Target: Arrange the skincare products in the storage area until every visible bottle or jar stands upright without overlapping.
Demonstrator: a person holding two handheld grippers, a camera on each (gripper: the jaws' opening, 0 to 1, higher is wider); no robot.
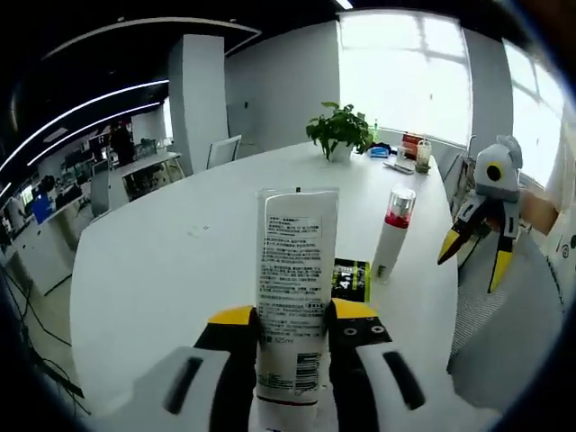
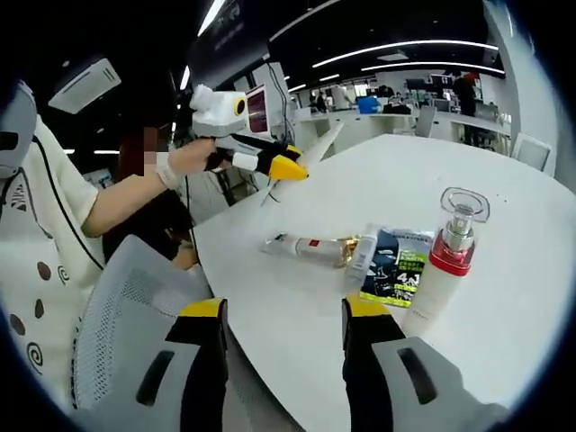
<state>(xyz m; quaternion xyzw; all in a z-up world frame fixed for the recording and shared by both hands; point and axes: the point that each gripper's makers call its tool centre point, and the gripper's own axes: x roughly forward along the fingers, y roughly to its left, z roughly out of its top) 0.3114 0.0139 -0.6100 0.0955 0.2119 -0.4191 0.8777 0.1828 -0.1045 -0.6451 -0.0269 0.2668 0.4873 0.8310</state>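
Indoors, left tongs (image 1: pixel 290 326) gripping white tube (image 1: pixel 294 297), right tongs (image 2: pixel 282 317) agape; white table (image 1: pixel 171 252), open office.

Your tube (image 1: pixel 292 297) is standing nearest on the table (image 1: pixel 162 261), the packet (image 1: pixel 351 279) lying just right, the bottle (image 1: pixel 393 232) standing beyond.

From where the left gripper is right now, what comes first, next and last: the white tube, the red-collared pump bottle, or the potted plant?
1. White tube: clamped upright between the left gripper jaws, dead centre.
2. Red-collared pump bottle: standing on the white table, ahead and right.
3. Potted plant: at the table's far end, near the window.
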